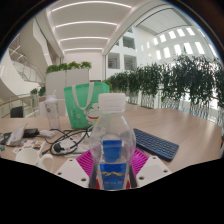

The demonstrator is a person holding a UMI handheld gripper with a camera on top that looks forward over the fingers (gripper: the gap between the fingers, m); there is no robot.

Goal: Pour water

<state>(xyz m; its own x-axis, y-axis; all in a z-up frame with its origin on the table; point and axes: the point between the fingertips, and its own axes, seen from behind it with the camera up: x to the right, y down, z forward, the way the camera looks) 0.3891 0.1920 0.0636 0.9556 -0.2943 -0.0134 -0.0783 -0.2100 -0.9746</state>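
Our hand-held gripper (113, 172) sits at the bottom centre of the frame, its two fingers closed against a clear plastic water bottle with a white cap and a blue label (113, 140). We see a magenta pad (90, 160) pressed to the bottle's left side and another to its right, so the bottle is held between them. It stands upright in the middle of the frame, cap on, rising above the fingertips.

Behind it spreads a pale wooden table (185, 125). At centre right, just beside the bottle, lies a flat dark blue keyboard (157, 144), angled across the table. To the left of the bottle we make out a tangle of black cables (68, 138) and, further left, a clear drinking glass (52, 114). A green bag with handles (80, 102) stands upright behind the cables, in the left centre of the frame. Small items at the far left edge are too unclear for us to name.

Beyond the table, white planters with green foliage (68, 75) sit at upper left, and a row of green plants (165, 85) runs across the right. A white ceiling with strip lights (85, 22) curves over the top.
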